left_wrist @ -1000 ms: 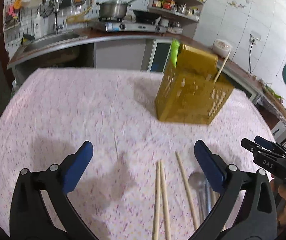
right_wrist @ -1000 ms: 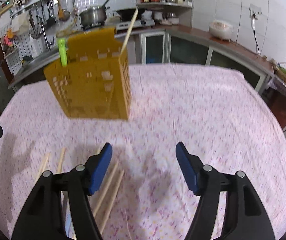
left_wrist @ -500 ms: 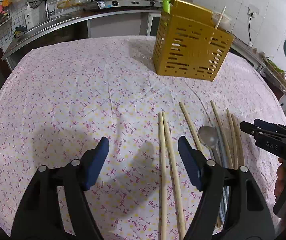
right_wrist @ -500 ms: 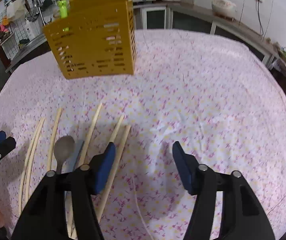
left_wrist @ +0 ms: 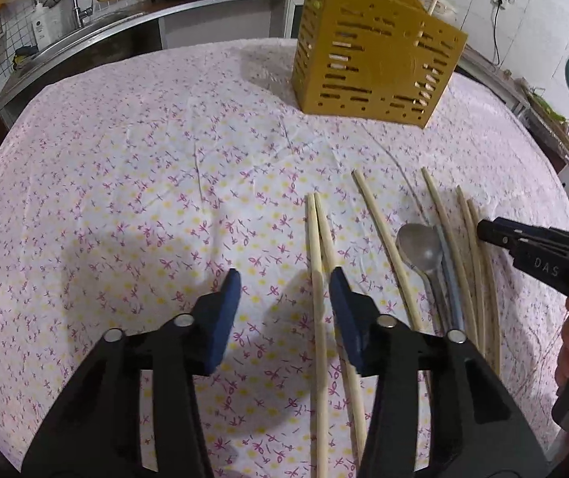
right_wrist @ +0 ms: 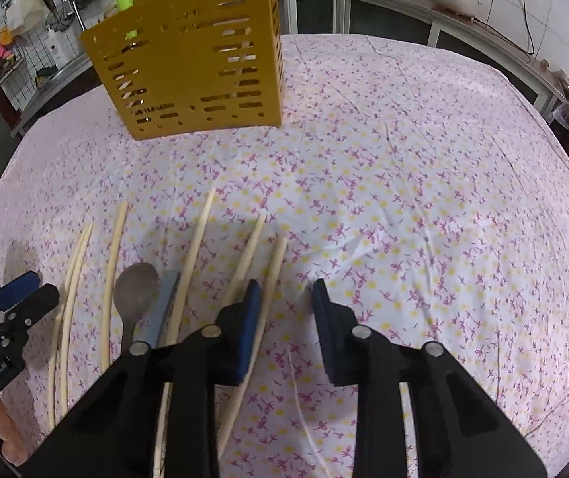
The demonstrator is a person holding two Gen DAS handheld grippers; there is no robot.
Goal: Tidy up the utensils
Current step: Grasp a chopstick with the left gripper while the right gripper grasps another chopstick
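Lying loose on the flowered cloth of the desk point(left_wrist: 133, 167), the chopsticks point(left_wrist: 318, 279) and spoon point(left_wrist: 421, 247) sit well short of the yellow utensil holder point(left_wrist: 376, 59). Left gripper point(left_wrist: 284, 283): jaws closing, one chopstick apparently just inside its right pad, unpinched. Right gripper point(right_wrist: 286, 294): jaws closing on bare cloth. Risks: thin rounded sticks rolling or skidding away, a crooked one-stick catch, pads snagging the cloth, or the two grippers bumping.
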